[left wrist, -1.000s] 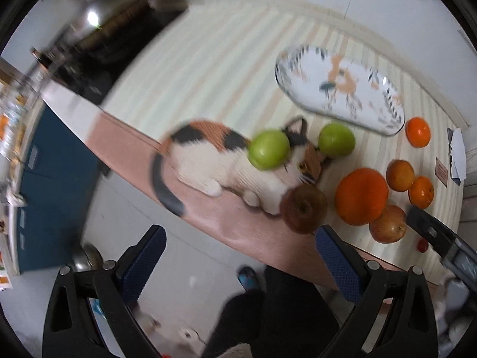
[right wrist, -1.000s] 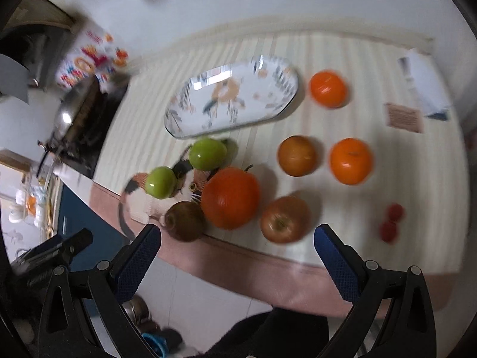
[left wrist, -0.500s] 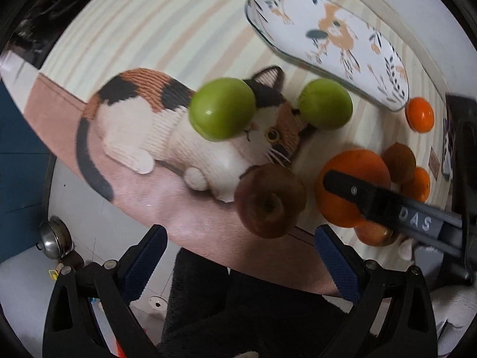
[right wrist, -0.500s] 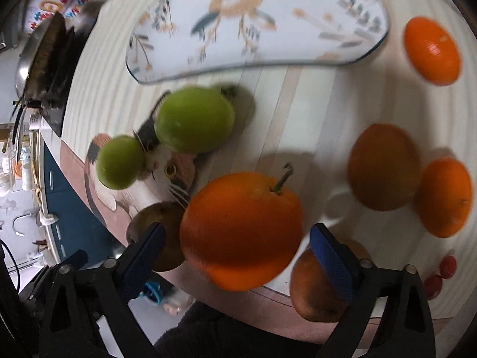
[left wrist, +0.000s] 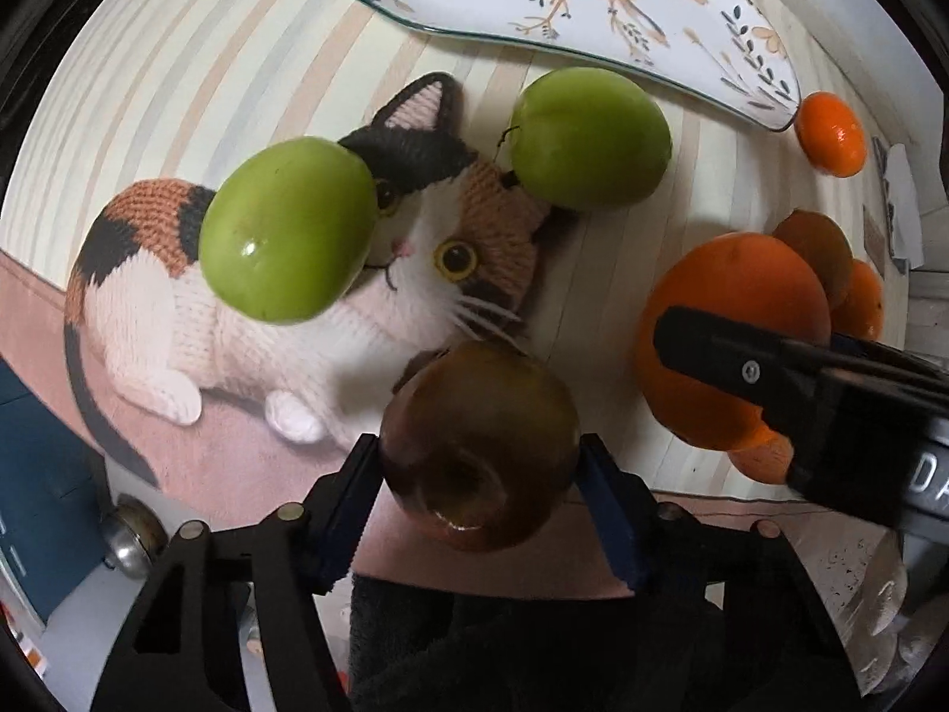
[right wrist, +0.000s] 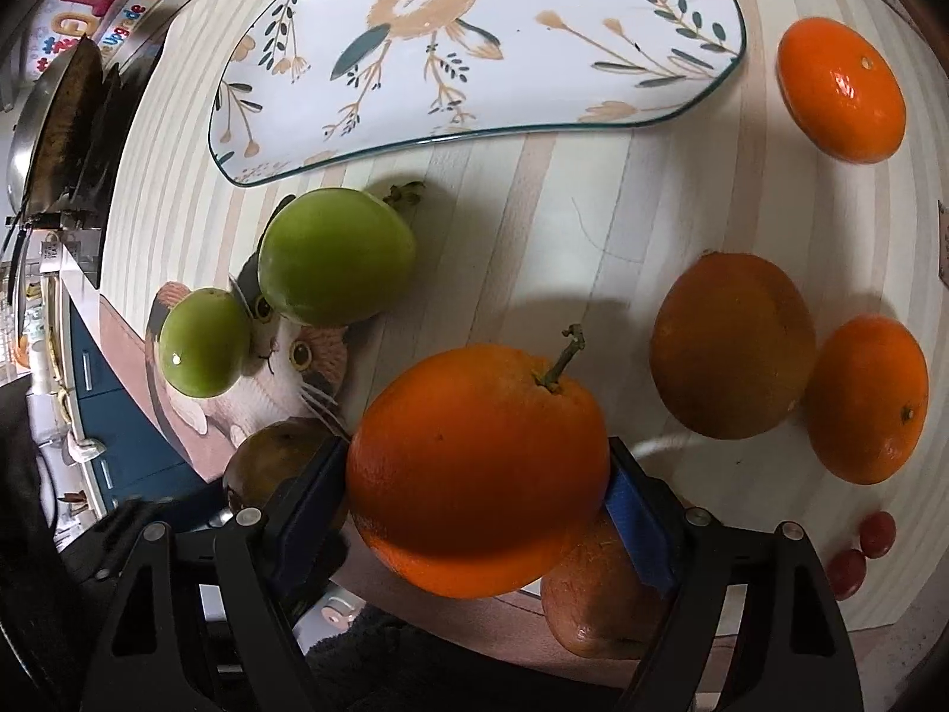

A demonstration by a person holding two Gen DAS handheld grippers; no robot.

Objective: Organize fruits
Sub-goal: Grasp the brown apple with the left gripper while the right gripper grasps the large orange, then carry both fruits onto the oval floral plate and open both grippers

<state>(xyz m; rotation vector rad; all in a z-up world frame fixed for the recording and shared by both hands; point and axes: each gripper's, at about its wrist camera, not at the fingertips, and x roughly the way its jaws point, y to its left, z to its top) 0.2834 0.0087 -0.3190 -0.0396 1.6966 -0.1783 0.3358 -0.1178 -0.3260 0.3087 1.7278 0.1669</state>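
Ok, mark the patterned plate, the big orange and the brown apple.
patterned plate point(right wrist: 593, 29), right wrist view, bare middle.
big orange point(right wrist: 474, 463), right wrist view, front skin.
brown apple point(left wrist: 480, 445), left wrist view, upper face.

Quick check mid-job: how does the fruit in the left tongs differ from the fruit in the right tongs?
The left tongs close on a brown apple; the right tongs close on a big orange. The apple is dull brown and smaller, the orange bright and much larger, with a stem stub on top. The apple sits by the cat picture, the orange further right. Both are round, pressed between blue pads whose jaws have just been closing.
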